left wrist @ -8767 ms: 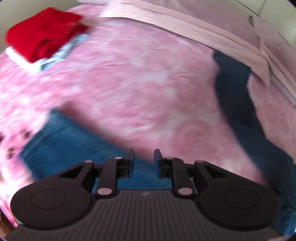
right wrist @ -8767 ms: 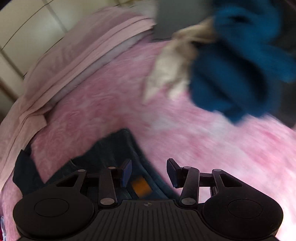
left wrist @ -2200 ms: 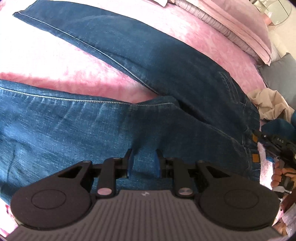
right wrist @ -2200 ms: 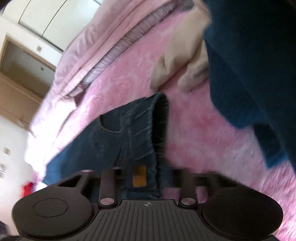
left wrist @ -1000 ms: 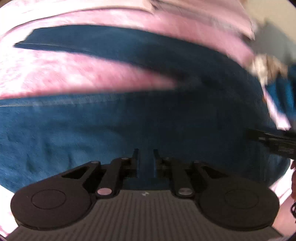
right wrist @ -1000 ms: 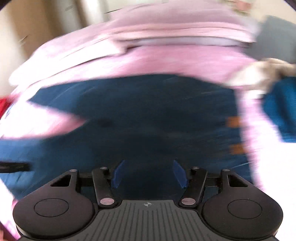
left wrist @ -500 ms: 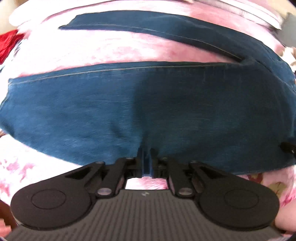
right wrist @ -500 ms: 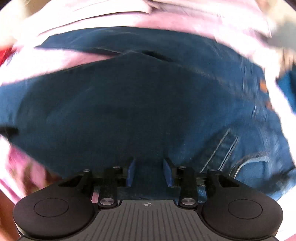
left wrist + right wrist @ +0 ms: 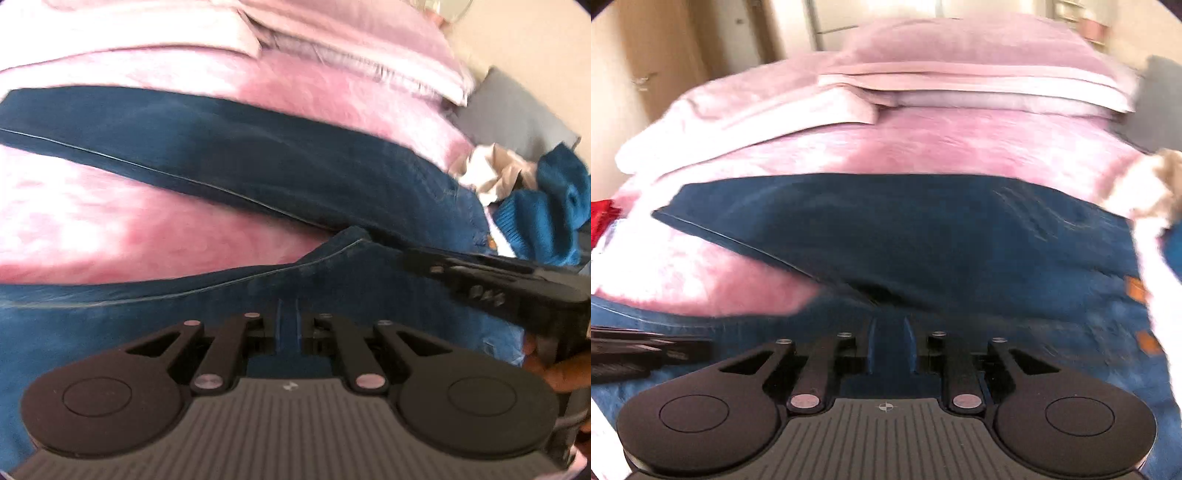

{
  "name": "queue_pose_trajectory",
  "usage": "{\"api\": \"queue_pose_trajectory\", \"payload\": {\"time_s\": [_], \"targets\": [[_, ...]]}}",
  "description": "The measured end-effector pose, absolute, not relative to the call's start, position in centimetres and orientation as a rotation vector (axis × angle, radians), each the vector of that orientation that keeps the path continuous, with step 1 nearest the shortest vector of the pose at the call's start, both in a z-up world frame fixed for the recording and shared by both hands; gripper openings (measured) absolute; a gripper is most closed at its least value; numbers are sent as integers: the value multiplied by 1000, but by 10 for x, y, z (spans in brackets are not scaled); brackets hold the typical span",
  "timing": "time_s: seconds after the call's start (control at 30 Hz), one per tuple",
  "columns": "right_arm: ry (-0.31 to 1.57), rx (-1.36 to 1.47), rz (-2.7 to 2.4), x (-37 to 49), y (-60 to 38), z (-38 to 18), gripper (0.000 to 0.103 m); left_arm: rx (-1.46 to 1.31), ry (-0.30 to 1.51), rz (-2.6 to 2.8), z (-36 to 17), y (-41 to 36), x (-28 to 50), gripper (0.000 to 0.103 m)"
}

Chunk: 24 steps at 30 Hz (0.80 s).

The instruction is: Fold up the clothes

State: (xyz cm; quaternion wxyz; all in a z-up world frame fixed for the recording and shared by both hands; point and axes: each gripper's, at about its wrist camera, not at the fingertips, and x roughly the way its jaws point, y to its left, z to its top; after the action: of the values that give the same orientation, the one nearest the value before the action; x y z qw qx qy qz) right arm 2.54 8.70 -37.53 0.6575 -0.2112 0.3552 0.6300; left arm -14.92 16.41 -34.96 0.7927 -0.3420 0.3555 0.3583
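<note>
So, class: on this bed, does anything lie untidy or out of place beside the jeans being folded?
Yes. At the jeans' waist end, a beige garment and a blue knit lie crumpled in a heap, unfolded. The jeans' legs are splayed apart, not stacked. Both grippers pinch the near leg.

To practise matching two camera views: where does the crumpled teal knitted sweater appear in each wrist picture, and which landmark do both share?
Left wrist view: the crumpled teal knitted sweater lies at the right edge, beside a beige crumpled cloth.
Right wrist view: only a blurred teal sliver at the far right edge, probably the sweater.
Shared landmark: the dark blue denim jeans spread on the pink bedcover.
</note>
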Motion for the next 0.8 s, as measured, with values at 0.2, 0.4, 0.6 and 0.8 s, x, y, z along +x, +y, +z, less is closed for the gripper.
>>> {"api": "queue_pose_trajectory", "payload": {"time_s": [0.2,0.4,0.6,0.8], "targets": [[892,-598,1418,31,116,-420,21,-767,771,850,-374,191,-136,3],[907,-616,1422,22,105,-416,22,-696,809,968,-360,195,-179,6],[914,-598,1398,20,106,-408,21,-671,805,1001,-361,202,-212,3],[896,-566,1347,8,54,-385,22,-647,850,1097,-357,181,-281,5]]}}
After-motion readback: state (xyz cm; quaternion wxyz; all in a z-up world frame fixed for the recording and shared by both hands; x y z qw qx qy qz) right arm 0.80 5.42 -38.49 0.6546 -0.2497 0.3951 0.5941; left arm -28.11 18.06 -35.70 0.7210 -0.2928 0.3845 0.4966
